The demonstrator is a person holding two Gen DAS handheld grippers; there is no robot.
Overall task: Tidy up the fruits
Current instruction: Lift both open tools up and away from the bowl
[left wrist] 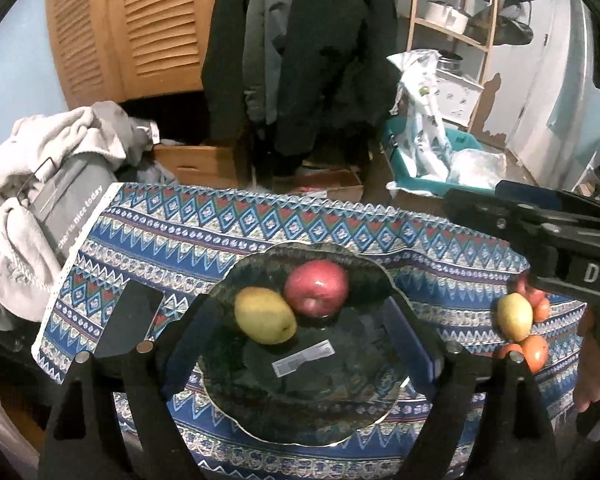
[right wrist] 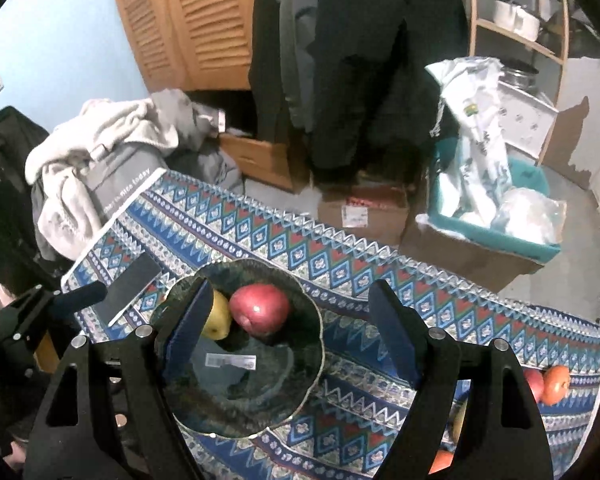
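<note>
The left gripper [left wrist: 296,344] is hovering above the dark glass bowl [left wrist: 364,412] with its jaws standing wide and nothing between the pads. Below them, inside the bowl, a yellow pear [left wrist: 265,316] and a red apple [left wrist: 316,287] are lying side by side and touching, toward the far rim; both are sitting clear of the jaws.

The right gripper [right wrist: 292,332] is also hanging over the worktop [right wrist: 380,264] with jaws spread wide and empty. Its left finger is crossing in front of the pear, while its right finger is standing over the patterned cloth beside the bowl.

Further fruit is waiting on the cloth well to the right of the bowl: a yellow-green apple [left wrist: 515,317] among several orange-red fruits [left wrist: 535,353]. A dark phone [left wrist: 128,320] is lying left of the bowl.
</note>
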